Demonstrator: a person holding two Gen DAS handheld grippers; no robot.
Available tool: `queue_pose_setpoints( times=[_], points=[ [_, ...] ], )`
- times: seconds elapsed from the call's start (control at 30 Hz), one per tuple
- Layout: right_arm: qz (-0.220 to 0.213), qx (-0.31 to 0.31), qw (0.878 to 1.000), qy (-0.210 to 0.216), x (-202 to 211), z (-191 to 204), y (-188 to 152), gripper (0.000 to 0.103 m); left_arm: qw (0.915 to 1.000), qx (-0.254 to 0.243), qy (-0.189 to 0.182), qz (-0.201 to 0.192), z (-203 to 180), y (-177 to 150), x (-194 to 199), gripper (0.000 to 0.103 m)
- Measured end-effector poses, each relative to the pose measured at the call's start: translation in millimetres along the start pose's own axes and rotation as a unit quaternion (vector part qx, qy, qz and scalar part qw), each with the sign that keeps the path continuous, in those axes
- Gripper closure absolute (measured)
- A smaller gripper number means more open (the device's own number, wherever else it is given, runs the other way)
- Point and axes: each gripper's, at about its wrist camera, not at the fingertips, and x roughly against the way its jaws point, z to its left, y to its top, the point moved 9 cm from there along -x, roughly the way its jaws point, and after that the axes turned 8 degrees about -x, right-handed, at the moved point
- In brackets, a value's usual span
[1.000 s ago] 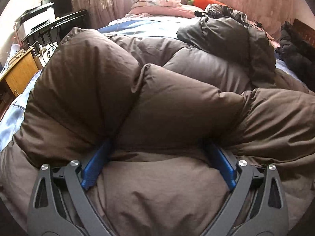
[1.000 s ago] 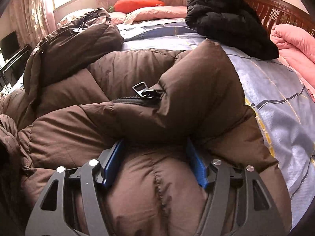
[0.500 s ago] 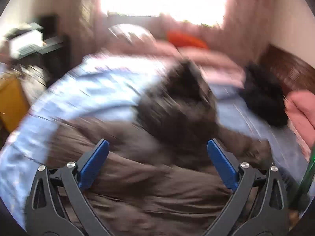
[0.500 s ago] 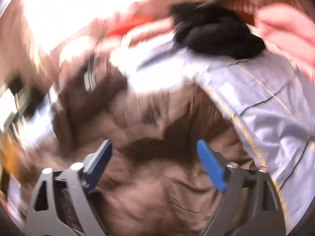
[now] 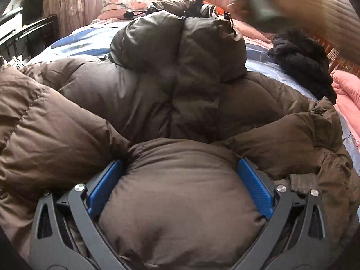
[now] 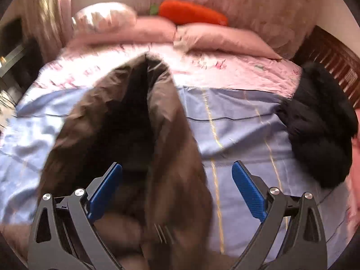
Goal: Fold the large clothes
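A big brown puffy down coat (image 5: 157, 103) lies spread on the bed, its hood (image 5: 180, 42) bunched at the far end. My left gripper (image 5: 180, 175) is open wide, its blue pads pressed down on either side of a coat bulge. My right gripper (image 6: 177, 175) is open, above the bed, over the hood end of the coat (image 6: 139, 121), which looks blurred. The right gripper also shows blurred at the top of the left wrist view (image 5: 258, 2).
A black jacket (image 6: 321, 130) lies on the right of the blue and pink bedsheet (image 6: 243, 117). Pink pillows (image 6: 220, 38) and an orange carrot plush (image 6: 191, 11) lie at the head. A wooden bed rail (image 6: 333, 60) runs along the right; a desk (image 5: 29, 29) stands left.
Both grippers lifted off the coat's lower part and swung forward. The left has come down on the coat nearer the hood; the right has moved up over the hood end.
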Motion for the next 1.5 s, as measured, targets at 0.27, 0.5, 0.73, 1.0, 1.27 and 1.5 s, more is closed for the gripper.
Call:
queue_pose_setpoints(
  times=[0.27, 0.5, 0.73, 1.0, 1.27, 1.5],
  points=[
    [-0.035, -0.076, 0.996, 0.044, 14, -17, 9, 0.098, 1.0, 0.003, 0.006, 0.001, 2, 2, -8, 0.002],
    [-0.089, -0.073, 0.958, 0.262, 200, -64, -43, 0.098, 0.9999, 0.008, 0.005, 0.007, 4, 7, -3, 0.002],
    [-0.011, -0.037, 0.964, 0.262, 244, -122, -174, 0.097, 0.9984, -0.001, 0.022, -0.053, 44, 24, 122, 0.004],
    [0.116, 0.03, 0.972, 0.204, 241, -120, -307, 0.096, 0.9632, 0.217, 0.092, -0.129, 180, 68, 315, 0.002],
    [0.166, 0.053, 0.971, 0.164, 218, -115, -356, 0.096, 0.9995, -0.004, 0.031, -0.01, 78, 119, 279, 0.002],
    [0.126, 0.145, 0.971, 0.141, 249, -116, -349, 0.083, 0.9843, -0.129, 0.059, 0.105, 31, 34, 180, 0.002]
  ],
)
